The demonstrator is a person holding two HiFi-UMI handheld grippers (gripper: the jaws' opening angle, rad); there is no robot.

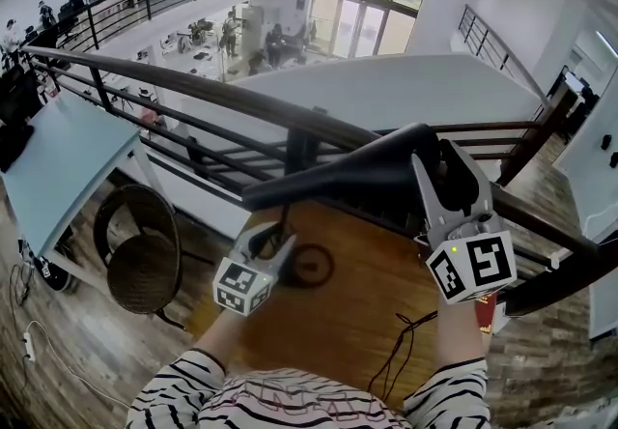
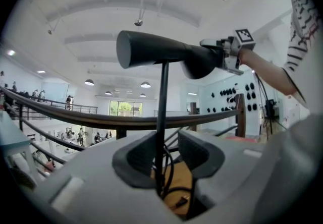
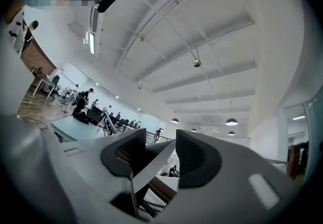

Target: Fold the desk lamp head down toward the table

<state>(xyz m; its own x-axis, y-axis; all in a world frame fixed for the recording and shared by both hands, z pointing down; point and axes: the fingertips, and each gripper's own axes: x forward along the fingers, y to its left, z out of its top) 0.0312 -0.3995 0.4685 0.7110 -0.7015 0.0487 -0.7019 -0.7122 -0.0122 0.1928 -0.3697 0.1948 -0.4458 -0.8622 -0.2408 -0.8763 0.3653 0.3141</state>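
Observation:
The black desk lamp stands on the wooden table, its long cone-shaped head lying about level above its ring base. My left gripper is shut on the thin upright stem. In the left gripper view the stem runs up between the pads of that gripper to the head. My right gripper straddles the head's wide end with its jaws open. In the right gripper view the lamp head sits between the pads of the right gripper.
A dark railing runs just behind the table, with a drop to a lower floor beyond. The lamp's black cable trails over the table's near right. A round dark chair stands to the left, and a small red object lies by my right hand.

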